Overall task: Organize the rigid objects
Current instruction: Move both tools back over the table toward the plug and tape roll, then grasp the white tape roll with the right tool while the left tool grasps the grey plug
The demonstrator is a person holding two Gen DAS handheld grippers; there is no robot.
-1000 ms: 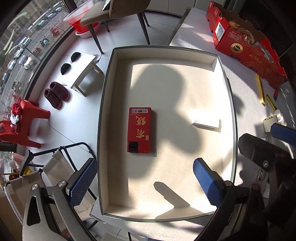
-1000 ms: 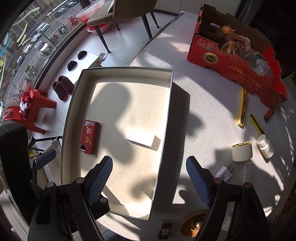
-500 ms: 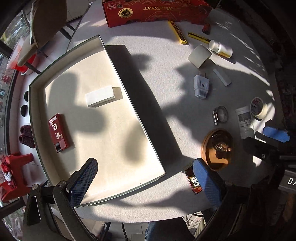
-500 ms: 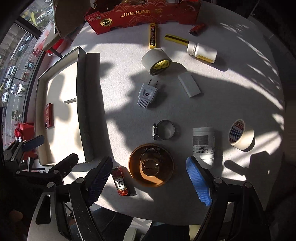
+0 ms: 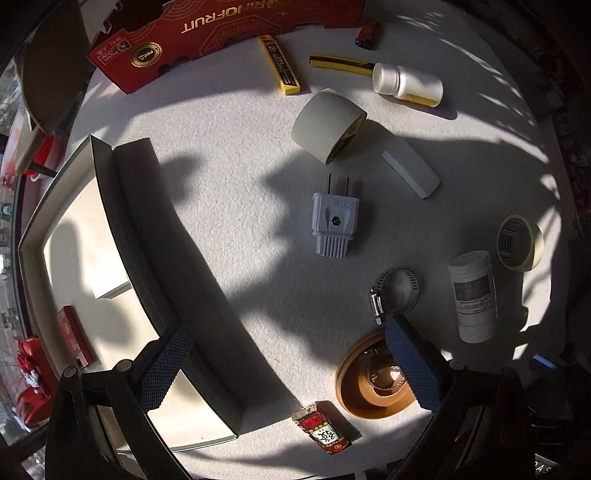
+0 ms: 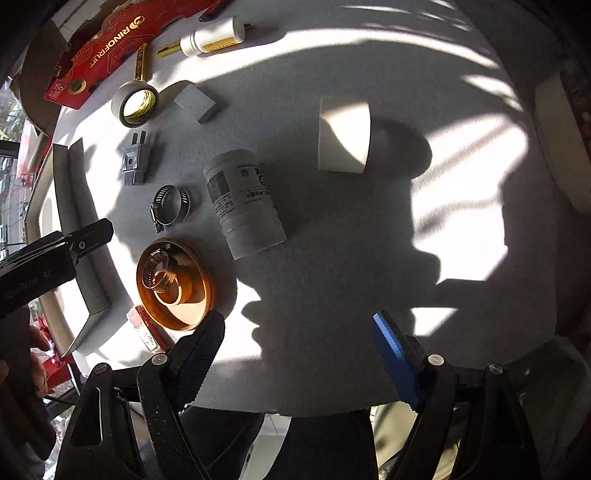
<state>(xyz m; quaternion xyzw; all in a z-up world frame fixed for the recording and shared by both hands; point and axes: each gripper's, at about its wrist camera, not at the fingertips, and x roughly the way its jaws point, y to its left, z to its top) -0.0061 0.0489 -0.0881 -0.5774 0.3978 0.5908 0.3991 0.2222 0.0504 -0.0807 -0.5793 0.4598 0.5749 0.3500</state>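
Both grippers point down at a white table strewn with small items. My left gripper (image 5: pixel 288 365) is open and holds nothing; below it are a brown dish (image 5: pixel 369 391) with a metal clamp inside and a red packet (image 5: pixel 321 432). A grey plug (image 5: pixel 334 221), a hose clamp (image 5: pixel 395 291) and a white jar (image 5: pixel 472 295) lie further ahead. My right gripper (image 6: pixel 297 356) is open over bare table. The white jar (image 6: pixel 243 203) lies on its side ahead of it, with the brown dish (image 6: pixel 173 284) to the left and a tape roll (image 6: pixel 343 134) beyond.
A shallow cream tray (image 5: pixel 125 221) at the left holds a red box (image 5: pixel 74 339) and a white block (image 5: pixel 110 288). At the far edge are a red carton (image 5: pixel 221 33), a yellow cutter (image 5: pixel 279 64), a white bottle (image 5: pixel 406 85), another tape roll (image 5: pixel 328 125) and a white bar (image 5: pixel 410 168).
Both grippers have swung away from above the tray to above the scattered items on the table, rolling as they went. Both have stayed open with nothing in them.
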